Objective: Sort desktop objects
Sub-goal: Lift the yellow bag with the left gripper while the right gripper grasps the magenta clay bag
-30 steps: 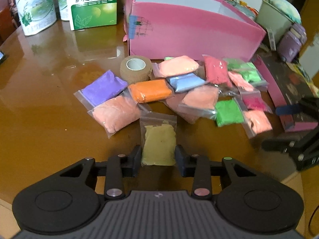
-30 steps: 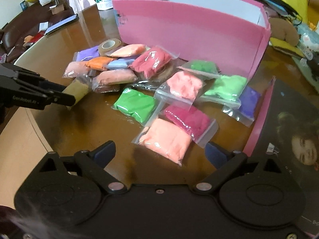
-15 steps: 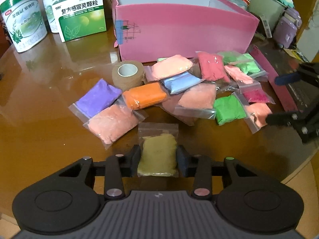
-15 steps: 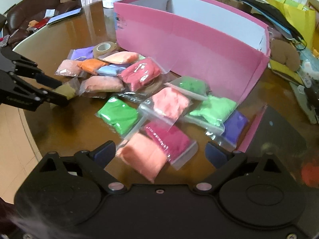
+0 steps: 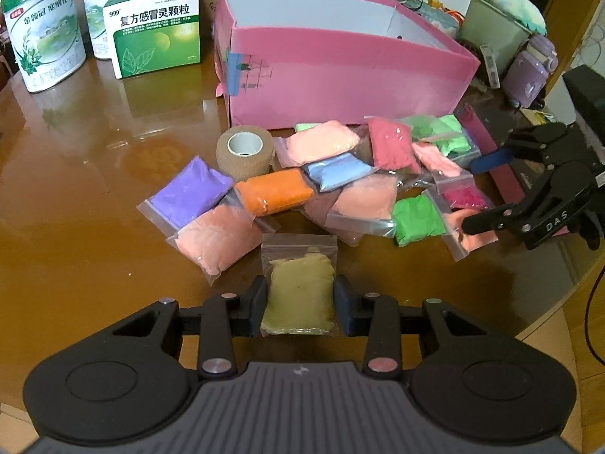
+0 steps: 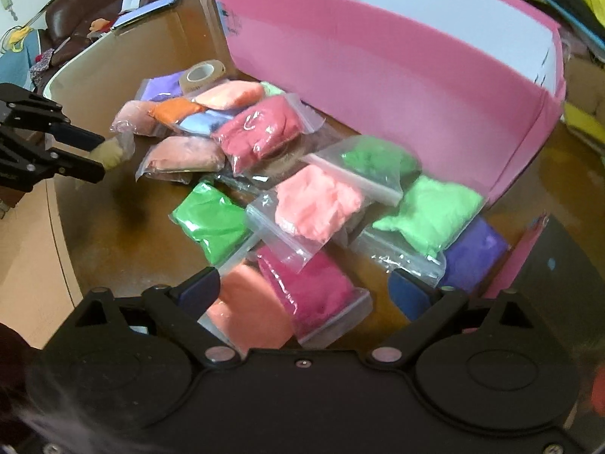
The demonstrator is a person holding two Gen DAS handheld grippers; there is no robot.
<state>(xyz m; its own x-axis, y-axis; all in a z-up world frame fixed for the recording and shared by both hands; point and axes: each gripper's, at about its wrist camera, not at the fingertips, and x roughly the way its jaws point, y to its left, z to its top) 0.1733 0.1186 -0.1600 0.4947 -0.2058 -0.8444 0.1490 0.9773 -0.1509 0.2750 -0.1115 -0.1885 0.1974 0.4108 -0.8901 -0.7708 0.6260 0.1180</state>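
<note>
The olive-yellow clay bag (image 5: 298, 295) is clamped between the fingers of the left gripper (image 5: 299, 299), held just above the glossy brown worktop (image 5: 83, 196) at the near edge of the pile. Behind it, the purple bag (image 5: 189, 193), the orange bag (image 5: 274, 193) and the tan tape roll (image 5: 245, 153) are seen lying in front of the pink box (image 5: 340, 75). On the other side, the right gripper (image 6: 306, 295) is being lowered over the salmon bag (image 6: 249, 310) and the magenta bag (image 6: 314, 295); its fingers are set wide and are closing, with both bags framed between them but not yet pressed. A bright green bag (image 6: 213, 223) is left just beside them, touching the salmon one.
</note>
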